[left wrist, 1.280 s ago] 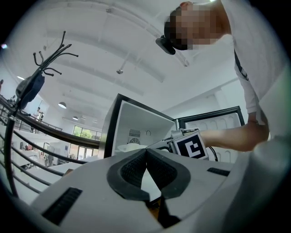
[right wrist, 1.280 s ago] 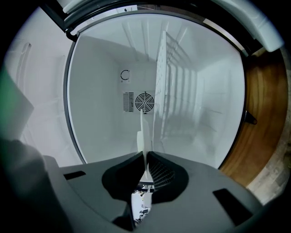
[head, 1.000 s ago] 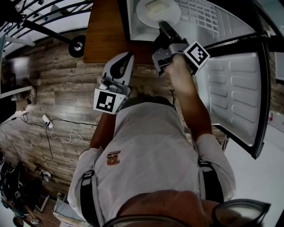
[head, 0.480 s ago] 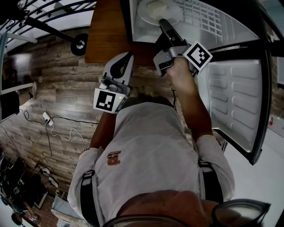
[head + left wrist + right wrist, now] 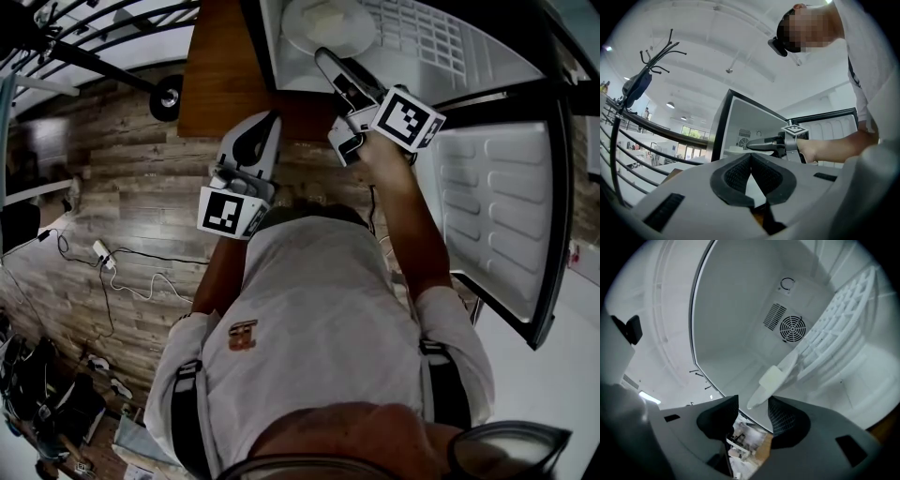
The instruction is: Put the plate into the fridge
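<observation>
A white plate (image 5: 328, 22) with a pale block on it rests on the wire shelf (image 5: 422, 37) inside the open fridge (image 5: 281, 70). My right gripper (image 5: 336, 69) reaches into the fridge just in front of the plate. Its jaws have just been opening and stand open. In the right gripper view the plate (image 5: 783, 365) appears edge-on, its near rim just beyond my right gripper (image 5: 752, 411) and free of the pads. My left gripper (image 5: 263, 127) hangs shut and empty in front of my chest; its tips meet in the left gripper view (image 5: 751, 157).
The fridge door (image 5: 497, 206) stands wide open to the right. A brown wooden cabinet top (image 5: 220, 66) adjoins the fridge on the left. Cables and a power strip (image 5: 101, 261) lie on the plank floor. A fan grille (image 5: 793, 328) sits in the fridge's back wall.
The right gripper has rolled about its own axis and its jaws have parted, letting go of the plate, which stays on the shelf. The left gripper has kept still.
</observation>
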Demonstrator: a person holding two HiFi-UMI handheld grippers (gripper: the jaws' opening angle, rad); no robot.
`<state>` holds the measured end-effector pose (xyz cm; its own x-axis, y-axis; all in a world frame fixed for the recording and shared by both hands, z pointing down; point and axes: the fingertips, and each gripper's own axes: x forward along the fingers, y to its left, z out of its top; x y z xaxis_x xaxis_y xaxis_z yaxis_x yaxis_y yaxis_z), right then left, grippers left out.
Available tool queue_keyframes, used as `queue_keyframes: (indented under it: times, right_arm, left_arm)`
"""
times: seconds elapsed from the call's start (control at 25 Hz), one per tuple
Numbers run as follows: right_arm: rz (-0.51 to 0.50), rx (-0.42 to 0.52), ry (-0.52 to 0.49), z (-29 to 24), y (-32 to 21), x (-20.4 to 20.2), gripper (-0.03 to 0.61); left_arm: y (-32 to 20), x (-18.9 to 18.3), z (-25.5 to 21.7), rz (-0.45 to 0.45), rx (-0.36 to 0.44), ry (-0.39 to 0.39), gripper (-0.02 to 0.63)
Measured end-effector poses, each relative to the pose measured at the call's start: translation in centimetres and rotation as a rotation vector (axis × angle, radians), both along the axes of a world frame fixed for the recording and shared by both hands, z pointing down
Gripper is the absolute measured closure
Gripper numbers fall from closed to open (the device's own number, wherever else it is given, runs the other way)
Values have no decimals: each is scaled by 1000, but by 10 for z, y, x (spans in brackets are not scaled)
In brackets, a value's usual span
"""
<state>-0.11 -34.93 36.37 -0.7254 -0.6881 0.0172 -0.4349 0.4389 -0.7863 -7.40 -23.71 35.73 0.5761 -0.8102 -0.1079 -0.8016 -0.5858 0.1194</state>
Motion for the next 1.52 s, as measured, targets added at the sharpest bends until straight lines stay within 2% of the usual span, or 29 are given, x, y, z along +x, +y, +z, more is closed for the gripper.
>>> queue_keyframes:
  times: [0.28,0.48,0.76,1.12,1.36,1.52]
  right_arm:
    - [-69,121,257,8,3,-4,394]
    - [-46,150,377,16,-1,-1,396]
    - [-20,163,440,17,-8,-1,402]
    - [-32,80,430,23,-14,1,402]
    - [-87,120,537,29,-12,-4,402]
    - [-88,109,565,33,-14,-2,402]
  left_arm:
    - [-3,0,1,-13,-12,0,595]
    - [-4,-1,1,-17,-13,2,595]
    - [-3,-4,2,-20,-17,2,595]
    - [-2,-7,3,-17,-17,4,595]
    - [-2,-5,4,-6,-17,7,595]
    - [-1,-3,4,1,-19,9,595]
